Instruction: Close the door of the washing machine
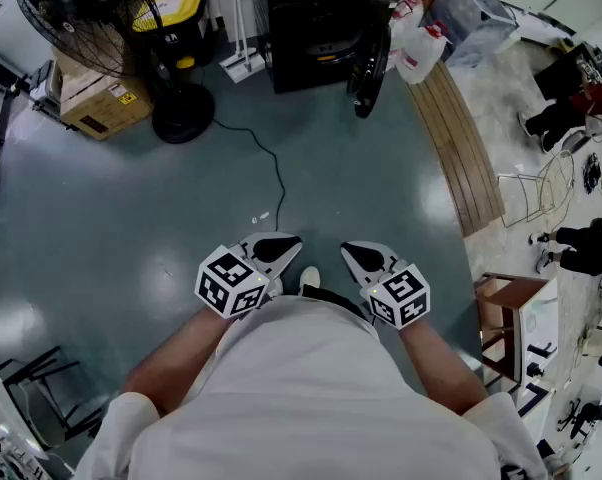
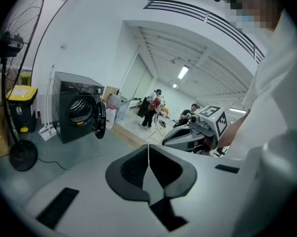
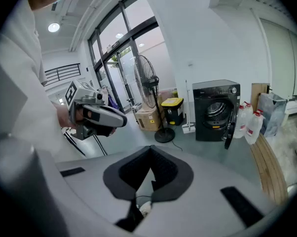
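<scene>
While both sets of jaws sit pressed together and empty, left gripper (image 1: 279, 246) and right gripper (image 1: 359, 258) hang near the person, well apart from the washing machine (image 1: 316, 28) at far centre. Its door (image 1: 369, 68) hangs open on the right, near jugs (image 1: 419, 53). Risks: a glancing push likely leaves it unlatched, and the fan cable (image 1: 273, 173) on the floor could snag a foot.

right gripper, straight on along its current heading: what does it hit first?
Most likely the bare floor, short of the fan's base: the right gripper, shut and empty, tilts downward. The washing machine, door open, stands farther off, right of that line. Depth unclear.
</scene>
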A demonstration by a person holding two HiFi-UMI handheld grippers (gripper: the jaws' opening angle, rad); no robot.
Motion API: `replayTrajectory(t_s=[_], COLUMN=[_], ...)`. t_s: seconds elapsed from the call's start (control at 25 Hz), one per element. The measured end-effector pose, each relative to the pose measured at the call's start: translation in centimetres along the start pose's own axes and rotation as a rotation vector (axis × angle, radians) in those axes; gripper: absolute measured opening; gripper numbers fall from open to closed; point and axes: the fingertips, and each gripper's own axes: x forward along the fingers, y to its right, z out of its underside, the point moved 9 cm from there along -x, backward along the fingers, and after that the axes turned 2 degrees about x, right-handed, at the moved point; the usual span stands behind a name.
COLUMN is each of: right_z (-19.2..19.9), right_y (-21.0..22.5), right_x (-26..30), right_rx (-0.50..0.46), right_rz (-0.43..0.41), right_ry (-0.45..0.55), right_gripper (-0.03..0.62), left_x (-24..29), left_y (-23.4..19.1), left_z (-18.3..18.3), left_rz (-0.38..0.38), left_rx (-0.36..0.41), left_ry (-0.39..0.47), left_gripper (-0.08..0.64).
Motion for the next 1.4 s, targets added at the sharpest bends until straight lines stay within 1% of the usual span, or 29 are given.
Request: replayTrajectory(t_s=[0.12,0.32,0.56,0.6,0.64,0.68,0.8,0.92,1.08,1.28,1.32,1.4], right_z=[0.2,0.8,0.2,-0.1,-0.4,-0.8,-2.2,-4.2,-8.6,-13.8,-14.6,-15.8], right_y=[1.9,5.1,7.0,7.4,7.9,8.4,10.1,12.3,14.2,16.6,16.9,17.7], right_x=[-0.9,-1.4,-0.6,-0.2,0.4,1.0,2.6,5.0,9.3,13.8,14.6,15.9], right_rx=[-0.004,0.019,0.032,0.036,0.045,0.054,0.085,0.117,0.132,0.144,0.142,0.139], right_rz=[-0.017,-0.021,-0.015,-0.012,-0.007,-0.001,0.03,0.071,0.13,0.205,0.216,0.236], right_ry=[0.002,0.012,0.031,0.03,0.027,0.026,0.036,0.036,0.03,0.057,0.06,0.056], right_gripper=[0.006,0.006,0.009,0.034,0.076,0.091,0.086,0.077,0.077,0.072,0.074,0.075], left_x=[1.7,4.1,5.6,5.8,6.0,6.2,7.2,8.2,8.0,7.6,7.5,7.4], left_y=[0.3,0.6,-0.9,-1.7,-2.6,-3.5,-6.8,-11.0,-17.1,-23.7,-24.8,-26.8], left_z=[-0.8,-2.1,-3.1,-3.4,-3.7,-4.0,-5.4,-7.8,-11.3,-14.6,-15.1,-15.8], left_rz=[-0.022,-0.044,-0.05,-0.049,-0.046,-0.042,-0.021,0.006,0.063,0.137,0.148,0.161], left_rx=[-0.003,0.0,0.006,0.01,0.012,0.012,0.024,0.047,0.086,0.15,0.155,0.139], left_ry=[-0.007,0.008,-0.014,-0.017,-0.02,-0.02,-0.015,-0.009,-0.024,-0.055,-0.06,-0.054], left_gripper=[0.022,0.023,0.023,0.023,0.023,0.023,0.023,0.025,0.025,0.025,0.025,0.025])
